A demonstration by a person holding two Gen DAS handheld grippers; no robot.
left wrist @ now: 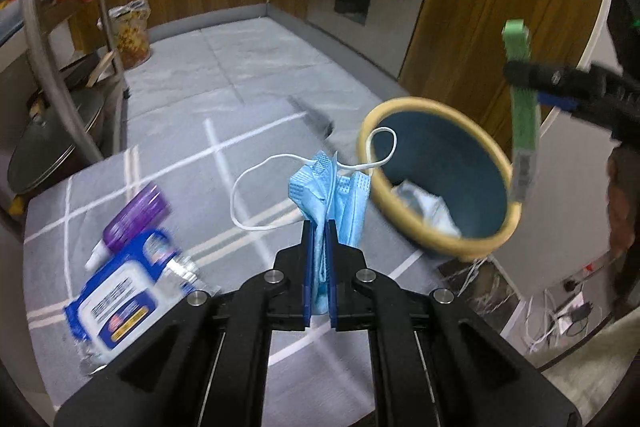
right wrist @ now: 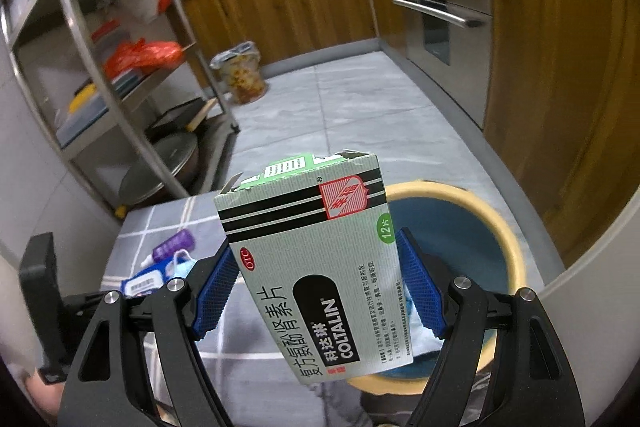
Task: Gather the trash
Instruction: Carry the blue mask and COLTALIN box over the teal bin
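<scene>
**Both grippers loaded beside the bin**

The left gripper [left wrist: 319,231] has its 2 blue-padded fingers [left wrist: 307,267] pressed together on a crumpled blue face mask [left wrist: 330,195], which stands up out of the grip; 1 white ear loop curls out to the left and the other reaches toward the rim of the bin [left wrist: 440,239]. The bin, yellow-rimmed with a blue inside, sits just right of the mask and already holds crumpled pale material [left wrist: 426,205].

The right gripper [right wrist: 320,291] clamps a green-and-white medicine box [right wrist: 320,267] by its 2 side edges, fingers [right wrist: 420,291] spread to the box's width. The box is tilted, its torn top flap up, held in front of the bin [right wrist: 500,227].

On the grey checked counter [left wrist: 248,147], left of the mask, lie a purple bottle [left wrist: 134,217] and a blue-and-white wipes pack [left wrist: 120,307], touching.
</scene>
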